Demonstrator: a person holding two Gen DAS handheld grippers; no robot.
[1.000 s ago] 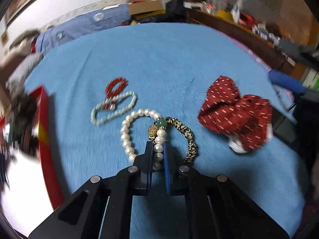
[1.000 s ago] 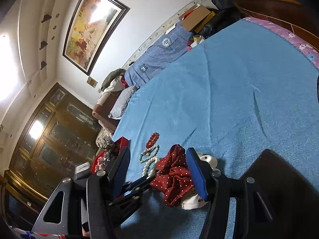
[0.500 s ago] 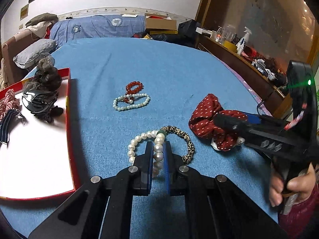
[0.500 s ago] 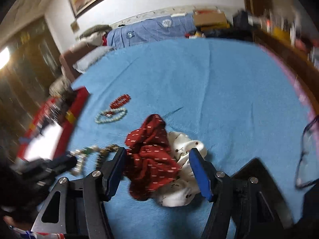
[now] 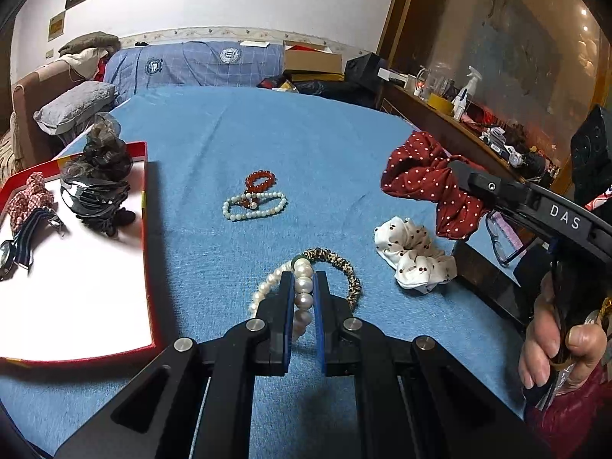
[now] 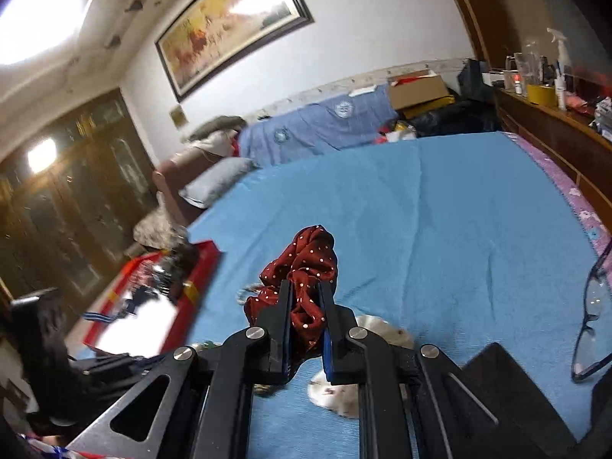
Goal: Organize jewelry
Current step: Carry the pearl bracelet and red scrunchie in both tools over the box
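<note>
My left gripper (image 5: 304,279) is shut on a big-pearl bracelet (image 5: 303,295) that hangs between its pads over the blue bedspread; a leopard-print band (image 5: 344,267) is tangled with it. My right gripper (image 6: 305,290) is shut on a dark red dotted scrunchie (image 6: 306,264) and holds it lifted off the bed; it also shows in the left wrist view (image 5: 428,183). A white dotted scrunchie (image 5: 413,252) lies below it. A small-pearl bracelet (image 5: 254,206) and a red bead bracelet (image 5: 260,179) lie mid-bed. The red-rimmed white tray (image 5: 147,229) is at the left.
The tray holds a dark hair claw (image 5: 95,187), a checked scrunchie (image 5: 26,199) and a watch (image 5: 7,256). Glasses (image 6: 593,306) lie at the bed's right edge. A pillow (image 5: 76,103) and boxes (image 5: 311,59) are at the far end; a cluttered shelf (image 5: 459,103) runs along the right.
My right gripper has closed on the red scrunchie and lifted it off the white one. My left gripper keeps hold of the pearl bracelet and has raised it slightly.
</note>
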